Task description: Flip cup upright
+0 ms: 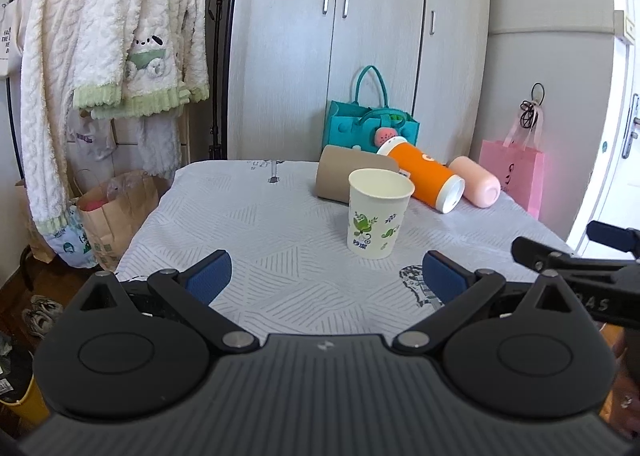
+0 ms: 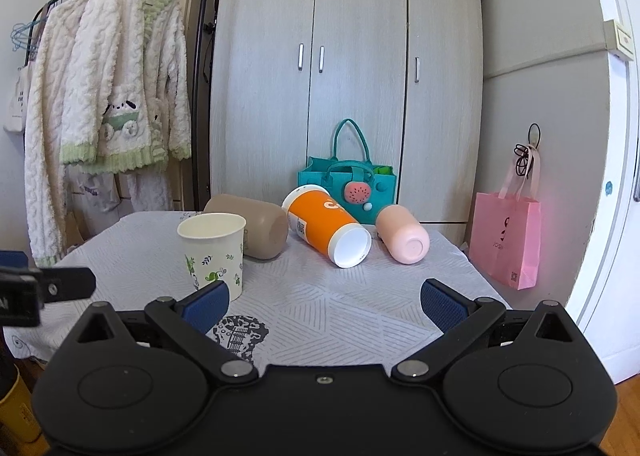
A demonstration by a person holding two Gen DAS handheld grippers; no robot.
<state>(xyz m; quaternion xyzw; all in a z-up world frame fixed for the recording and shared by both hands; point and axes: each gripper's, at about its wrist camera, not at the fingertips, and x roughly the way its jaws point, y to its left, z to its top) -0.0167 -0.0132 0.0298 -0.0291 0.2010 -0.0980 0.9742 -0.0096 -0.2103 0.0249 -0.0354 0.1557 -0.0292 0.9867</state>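
A white paper cup with green leaf print [image 1: 378, 212] stands upright, mouth up, on the patterned grey tablecloth [image 1: 256, 224]; it also shows in the right wrist view [image 2: 214, 252]. Behind it three cups lie on their sides: a brown one [image 1: 344, 176] [image 2: 256, 230], an orange one with white ends [image 1: 424, 176] [image 2: 326, 228] and a pink one [image 1: 476, 186] [image 2: 402, 234]. My left gripper [image 1: 326, 278] is open and empty, a little short of the paper cup. My right gripper [image 2: 324, 304] is open and empty, with the paper cup just beyond its left finger.
A teal felt bag [image 1: 370, 124] sits at the table's far edge before a grey wardrobe [image 2: 348, 56]. A pink paper bag [image 2: 508, 240] stands right of the table. Fleece robes hang on a rack at left [image 1: 112, 36]. A brown paper bag [image 1: 112, 212] stands on the floor.
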